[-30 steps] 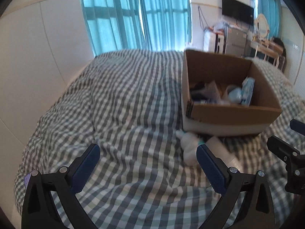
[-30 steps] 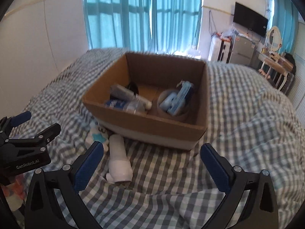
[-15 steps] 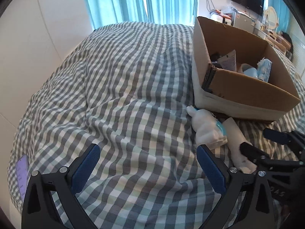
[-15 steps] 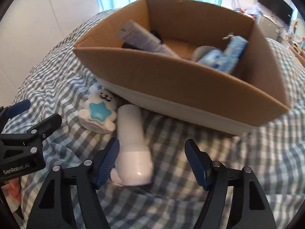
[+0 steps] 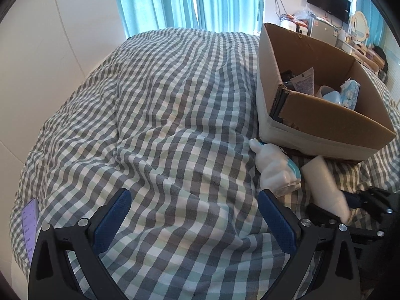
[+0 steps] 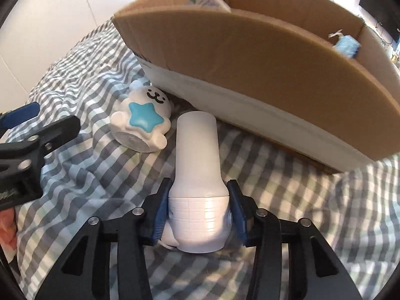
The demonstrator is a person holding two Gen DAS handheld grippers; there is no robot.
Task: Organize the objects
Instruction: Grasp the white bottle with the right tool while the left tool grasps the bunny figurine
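A white bottle-shaped object (image 6: 197,165) lies on the checked bedspread in front of a cardboard box (image 6: 262,57). My right gripper (image 6: 198,207) is shut on its ribbed lower end. A white seal toy with a blue star (image 6: 142,122) lies just left of the bottle, touching the box. In the left wrist view the toy (image 5: 275,170), bottle (image 5: 322,182) and box (image 5: 325,130) sit at the right. My left gripper (image 5: 195,222) is open and empty over bare bedspread, left of the toy.
The box holds a tube (image 5: 303,81), a blue tissue pack (image 5: 350,95) and other items. A phone (image 5: 30,227) lies at the bed's left edge. Curtains and a white wall stand behind the bed.
My right gripper moved down and forward and closed its fingers onto the white bottle's lower end. The left gripper stayed open and shifted slightly.
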